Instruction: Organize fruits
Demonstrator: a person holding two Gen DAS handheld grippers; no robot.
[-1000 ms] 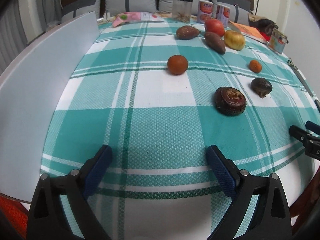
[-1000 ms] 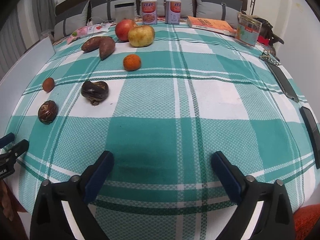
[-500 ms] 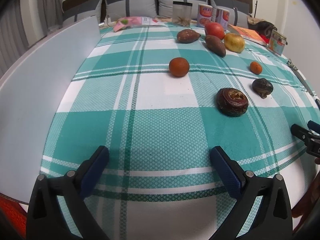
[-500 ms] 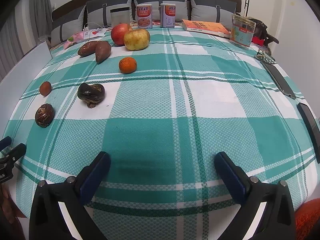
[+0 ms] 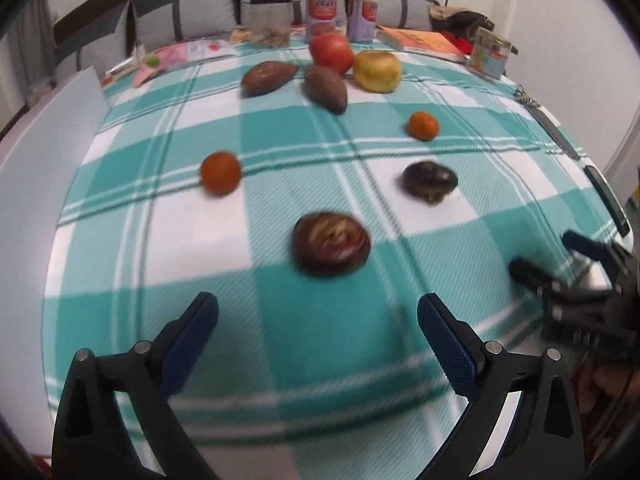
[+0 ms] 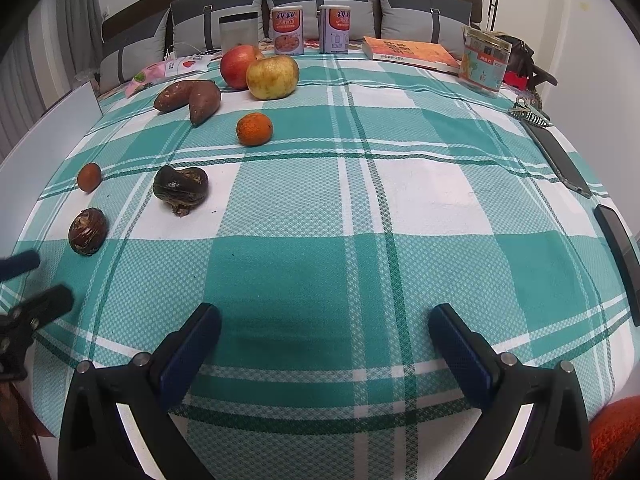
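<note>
Fruits lie scattered on the teal checked cloth [image 6: 360,272]. At the back are a red apple [image 6: 238,66], a yellow apple [image 6: 273,77] and two sweet potatoes [image 6: 176,95]. Nearer lie an orange [image 6: 254,129], a small orange fruit [image 6: 89,177], a dark lumpy fruit [image 6: 181,189] and a dark round fruit [image 5: 331,243]. My left gripper [image 5: 318,320] is open, just short of the dark round fruit, holding nothing. My right gripper [image 6: 324,324] is open over bare cloth at the front. Each gripper shows at the edge of the other's view.
Two cans [image 6: 287,31], a clear container [image 6: 238,33], a book [image 6: 412,54] and a printed jar [image 6: 484,60] stand at the back. A phone [image 6: 560,160] and a dark remote [image 6: 620,252] lie along the right edge. A white board [image 5: 36,168] borders the left.
The left gripper has swung right and forward, so the dark round fruit now lies straight ahead and close; its view is motion-blurred. The right gripper has hardly moved.
</note>
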